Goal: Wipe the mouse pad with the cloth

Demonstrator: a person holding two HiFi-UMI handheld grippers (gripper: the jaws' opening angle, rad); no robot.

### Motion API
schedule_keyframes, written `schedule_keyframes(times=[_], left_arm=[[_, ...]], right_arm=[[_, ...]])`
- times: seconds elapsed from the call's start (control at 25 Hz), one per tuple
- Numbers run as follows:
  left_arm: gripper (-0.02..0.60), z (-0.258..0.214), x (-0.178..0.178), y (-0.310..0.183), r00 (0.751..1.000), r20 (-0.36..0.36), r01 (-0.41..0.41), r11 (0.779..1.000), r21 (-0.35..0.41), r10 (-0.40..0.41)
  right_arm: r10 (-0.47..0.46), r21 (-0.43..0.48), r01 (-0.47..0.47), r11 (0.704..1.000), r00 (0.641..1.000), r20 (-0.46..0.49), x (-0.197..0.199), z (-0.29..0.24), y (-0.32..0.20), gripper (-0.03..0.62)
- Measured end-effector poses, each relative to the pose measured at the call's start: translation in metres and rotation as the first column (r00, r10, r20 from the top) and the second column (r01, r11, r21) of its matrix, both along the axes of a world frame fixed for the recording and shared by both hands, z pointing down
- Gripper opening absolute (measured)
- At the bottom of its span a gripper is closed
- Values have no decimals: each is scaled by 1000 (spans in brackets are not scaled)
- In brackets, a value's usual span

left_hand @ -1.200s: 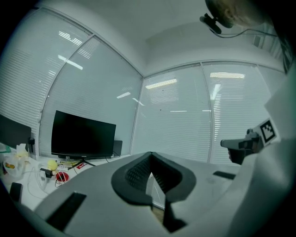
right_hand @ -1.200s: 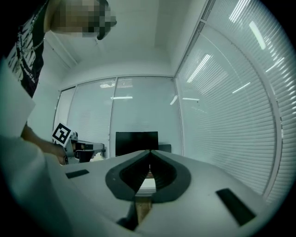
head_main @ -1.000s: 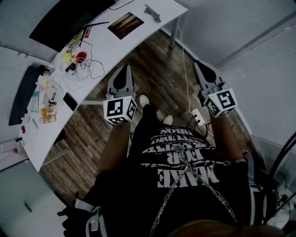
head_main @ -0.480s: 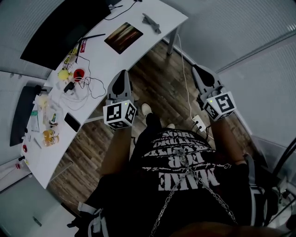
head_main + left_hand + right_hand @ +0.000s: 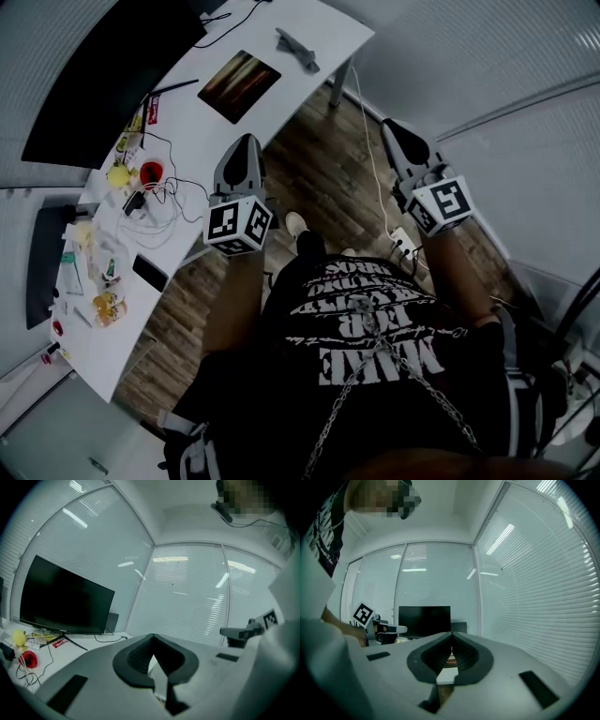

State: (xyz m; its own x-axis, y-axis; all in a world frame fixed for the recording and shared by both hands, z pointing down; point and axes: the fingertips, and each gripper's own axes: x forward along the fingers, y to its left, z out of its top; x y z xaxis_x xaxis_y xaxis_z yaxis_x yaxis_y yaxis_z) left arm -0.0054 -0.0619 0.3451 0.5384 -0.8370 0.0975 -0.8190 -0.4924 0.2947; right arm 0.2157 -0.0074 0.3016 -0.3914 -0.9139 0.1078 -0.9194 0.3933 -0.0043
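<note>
The person is walking up to the white desk [image 5: 339,28], and both grippers are travelling forward with the body. Compared with a second ago, the dark rectangular mouse pad with a brown-orange streak [image 5: 239,84] is sitting lower in the head view and closer to the left gripper [image 5: 246,142]. The desk as a whole is swinging round under the camera. The small crumpled grey thing [image 5: 297,49] near the desk's end, probably the cloth, is lying on the bare top just beyond the pad and apart from it. The big black monitor [image 5: 65,597] is filling more of the left side. The left gripper is pointing roughly level over the wooden floor [image 5: 319,169] by the desk edge, its fingers pressed together on nothing. The right gripper [image 5: 391,127] is out over the floor, well apart from the desk, its fingers likewise closed and empty. Wiping is not yet starting. The approach is closing the gap, and by my judgement one gripper will need to open and reach over the pad for the cloth.
</note>
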Motion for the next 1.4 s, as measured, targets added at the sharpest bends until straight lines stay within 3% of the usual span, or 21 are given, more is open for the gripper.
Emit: schedule_keyframes(times=[0.88, 1.2, 1.4], left_arm=[[6, -3, -46, -97, 999, -37, -39, 999, 18, 40], [6, 22, -35, -140, 999, 20, -27, 1000, -10, 27], [6, 50, -26, -191, 1000, 20, 0, 999, -43, 1]], right_arm=[[58, 11, -58, 998, 997, -42, -44, -18, -71, 2], [24, -60, -27, 998, 998, -52, -33, 12, -131, 2], [-17, -118, 11, 993, 999, -50, -23, 47, -192, 2]])
